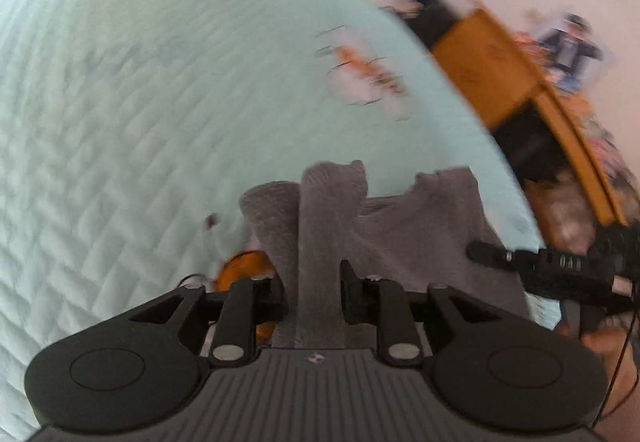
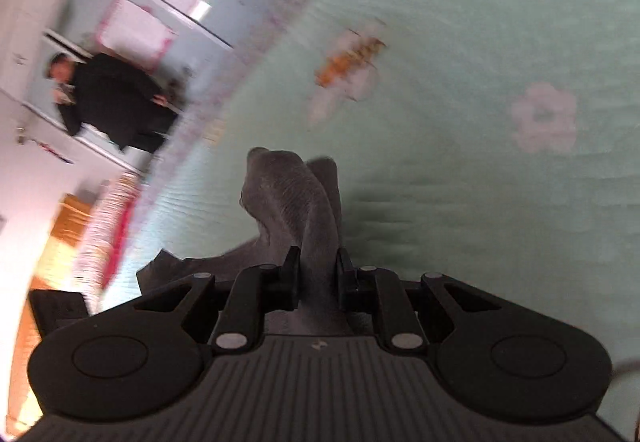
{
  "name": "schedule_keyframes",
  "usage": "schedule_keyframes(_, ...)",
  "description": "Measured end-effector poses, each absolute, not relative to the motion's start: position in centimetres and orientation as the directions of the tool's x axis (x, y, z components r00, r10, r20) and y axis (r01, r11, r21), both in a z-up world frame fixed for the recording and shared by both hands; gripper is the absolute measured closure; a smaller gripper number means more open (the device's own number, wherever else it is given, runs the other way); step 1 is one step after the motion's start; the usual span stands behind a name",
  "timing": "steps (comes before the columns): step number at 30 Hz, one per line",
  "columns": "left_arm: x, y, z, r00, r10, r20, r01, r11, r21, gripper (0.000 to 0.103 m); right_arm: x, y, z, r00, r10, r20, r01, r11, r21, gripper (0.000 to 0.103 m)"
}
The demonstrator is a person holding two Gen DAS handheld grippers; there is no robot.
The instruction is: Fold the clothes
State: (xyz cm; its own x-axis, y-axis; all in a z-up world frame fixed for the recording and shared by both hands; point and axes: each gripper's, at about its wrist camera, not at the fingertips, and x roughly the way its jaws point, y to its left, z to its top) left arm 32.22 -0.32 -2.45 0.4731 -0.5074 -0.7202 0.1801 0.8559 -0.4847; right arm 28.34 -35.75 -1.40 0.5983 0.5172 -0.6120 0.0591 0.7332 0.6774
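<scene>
- Grey ribbed knit garment (image 1: 420, 238) hangs bunched over the pale mint quilted bedspread (image 1: 140, 102), held by two separate spots, likely so it can be spread or a fold carried across.
- The bedspread, printed with flowers and orange figures, serves as the folding surface.
- The left gripper (image 1: 314, 282) is clamped on a ridge of the grey knit.
- The right gripper (image 2: 318, 270) pinches another ridge of it.
- No containers show clearly; both views are blurred.
</scene>
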Motion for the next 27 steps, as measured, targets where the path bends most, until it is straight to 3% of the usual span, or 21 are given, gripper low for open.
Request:
schedule_keyframes(2, 32.0, 0.5, -2.3, 0.511, -0.487, -0.709, 0.204, 0.870, -0.450, 0.064, 29.8, -35.8, -3.2, 0.580, 0.520, -0.627, 0.068, 0.736, 0.673, 0.074)
schedule_keyframes(4, 31.5, 1.4, -1.9, 0.539, -0.470, -0.699, 0.169, 0.873, -0.457, 0.061, 30.1, -36.4, -3.3, 0.591, 0.563, -0.579, 0.036, 0.698, 0.715, 0.067)
schedule_keyframes(7, 31.0, 3.9, -1.7, 0.576, -0.420, -0.701, -0.013, 0.853, -0.522, 0.054, 28.4, -38.2, -1.8, 0.675, 0.541, -0.501, -0.005, 0.682, 0.731, 0.063)
schedule_keyframes(10, 28.9, 6.2, -0.9, 0.629, -0.303, -0.716, -0.217, 0.816, -0.536, 0.054, 27.8, -38.9, -1.1, 0.712, 0.543, -0.445, -0.029, 0.656, 0.754, 0.061)
schedule_keyframes(15, 26.6, 4.0, 2.2, 0.802, -0.378, -0.462, 0.006, 0.778, -0.628, 0.054, 29.5, -37.6, -1.0, 0.691, 0.606, -0.396, -0.057, 0.591, 0.805, 0.062)
schedule_keyframes(17, 28.1, 2.0, 1.4, 0.785, -0.407, -0.467, 0.065, 0.803, -0.592, 0.053, 30.1, -37.0, -1.0, 0.681, 0.629, -0.374, -0.068, 0.563, 0.823, 0.062)
schedule_keyframes(20, 31.3, 0.0, -1.6, 0.735, -0.375, -0.565, 0.036, 0.854, -0.520, 0.057, 31.9, -36.3, -1.6, 0.655, 0.656, -0.375, -0.056, 0.538, 0.841, 0.062)
schedule_keyframes(22, 32.3, -0.8, -3.1, 0.719, -0.368, -0.590, 0.069, 0.882, -0.466, 0.059, 33.4, -35.7, -2.9, 0.636, 0.628, -0.448, -0.018, 0.593, 0.805, 0.077)
schedule_keyframes(23, 32.7, -1.1, -3.4, 0.715, -0.363, -0.597, 0.079, 0.891, -0.447, 0.059, 33.6, -35.4, -3.5, 0.638, 0.591, -0.494, -0.006, 0.645, 0.764, 0.103)
schedule_keyframes(24, 32.9, -1.3, -3.4, 0.714, -0.359, -0.602, 0.083, 0.896, -0.435, 0.059, 33.8, -35.0, -4.1, 0.638, 0.552, -0.537, 0.006, 0.694, 0.720, 0.103)
schedule_keyframes(27, 33.7, -0.4, -3.2, 0.712, -0.367, -0.599, 0.072, 0.887, -0.457, 0.059, 33.4, -35.7, -4.3, 0.663, 0.554, -0.504, 0.016, 0.663, 0.749, 0.103)
